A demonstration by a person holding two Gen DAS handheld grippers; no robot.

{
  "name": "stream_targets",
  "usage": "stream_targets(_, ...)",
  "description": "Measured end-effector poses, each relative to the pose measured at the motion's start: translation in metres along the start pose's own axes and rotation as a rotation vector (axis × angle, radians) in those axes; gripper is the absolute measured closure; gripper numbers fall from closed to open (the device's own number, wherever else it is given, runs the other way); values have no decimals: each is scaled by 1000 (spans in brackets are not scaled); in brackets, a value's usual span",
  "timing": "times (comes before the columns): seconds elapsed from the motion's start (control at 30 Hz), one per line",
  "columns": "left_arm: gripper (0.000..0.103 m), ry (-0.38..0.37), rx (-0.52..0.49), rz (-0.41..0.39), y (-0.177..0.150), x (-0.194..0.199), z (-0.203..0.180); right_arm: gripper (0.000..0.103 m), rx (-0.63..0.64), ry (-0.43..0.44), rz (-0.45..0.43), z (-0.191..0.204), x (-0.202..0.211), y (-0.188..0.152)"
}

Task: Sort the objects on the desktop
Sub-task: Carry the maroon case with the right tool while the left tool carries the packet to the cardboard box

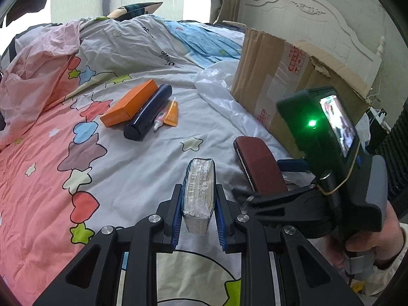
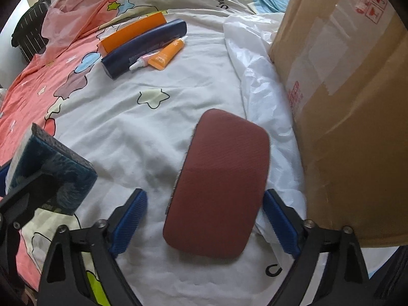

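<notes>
My left gripper [image 1: 199, 199] is shut on a plastic-wrapped tissue pack [image 1: 200, 193], held just above the bedspread; the pack also shows at the left of the right wrist view [image 2: 51, 168]. My right gripper [image 2: 204, 219] is open, its blue pads [image 2: 132, 216] either side of a dark red case [image 2: 219, 186] lying flat on the bed, not touching it. The case also shows in the left wrist view [image 1: 260, 168]. Farther off lie an orange box [image 1: 130, 103], a dark blue case [image 1: 148, 112], an orange tube [image 1: 170, 114] and a small pink tube [image 1: 158, 122].
A big cardboard box [image 2: 352, 102] stands close on the right. A white plastic bag [image 2: 257, 76] lies between it and the red case. A rumpled pink sheet [image 1: 38, 71] is piled at the far left. A white headboard [image 1: 318, 25] stands behind the box.
</notes>
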State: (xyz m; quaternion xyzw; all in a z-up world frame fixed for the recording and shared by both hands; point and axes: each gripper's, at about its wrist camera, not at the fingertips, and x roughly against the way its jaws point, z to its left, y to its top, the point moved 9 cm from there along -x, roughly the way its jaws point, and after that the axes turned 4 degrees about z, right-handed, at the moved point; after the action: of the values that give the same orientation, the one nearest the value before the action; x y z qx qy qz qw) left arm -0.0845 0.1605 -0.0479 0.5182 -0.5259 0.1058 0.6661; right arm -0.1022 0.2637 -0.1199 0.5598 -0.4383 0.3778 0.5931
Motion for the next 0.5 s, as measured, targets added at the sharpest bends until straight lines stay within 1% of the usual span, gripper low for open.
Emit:
stream_targets(0.03, 80, -1, 1, 0, 0, 0, 0, 37, -5, 7, -1, -3, 2, 1)
stream_targets(0.2, 80, -7, -3, -5, 2, 2, -2, 39, -9, 35, -5, -9, 9, 1)
stream_targets(0.27, 80, -6, -2, -6, 2, 3, -2, 43, -10, 47, -13, -10, 15, 2)
stream_targets(0.5, 80, -2, 1, -12, 2, 7, -2, 44, 17, 53, -55, -7, 36, 4)
